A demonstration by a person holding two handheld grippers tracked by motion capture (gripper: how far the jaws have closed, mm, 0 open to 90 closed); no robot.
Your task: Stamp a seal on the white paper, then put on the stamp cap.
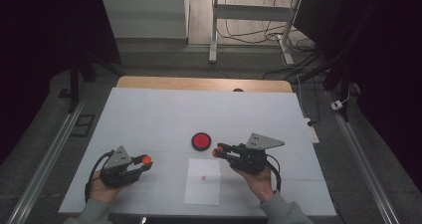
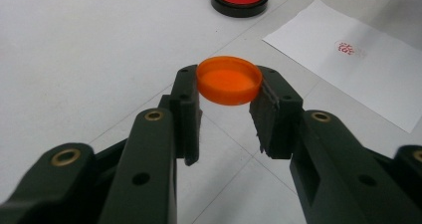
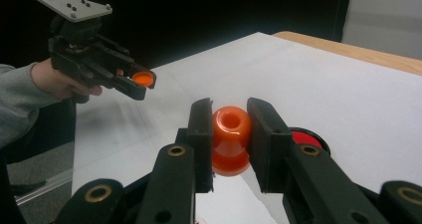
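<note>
Meanwhile left gripper (image 1: 142,163) jaws clamp an orange cap (image 2: 229,79), right gripper (image 1: 219,150) jaws an orange stamp (image 3: 231,139), flanking stamped paper (image 1: 203,181) and red ink pad (image 1: 201,141).

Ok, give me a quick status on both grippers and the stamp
Left gripper shut on orange cap. Right gripper shut on orange stamp, above the table. Red ink pad open, paper already marked. Nothing in the way.

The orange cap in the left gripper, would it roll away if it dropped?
Probably, on its edge: the orange cap is round with a thin rim. Landing flat, it would likely stay. It looks light and stiff, since the left gripper pinches it without bending it.
</note>
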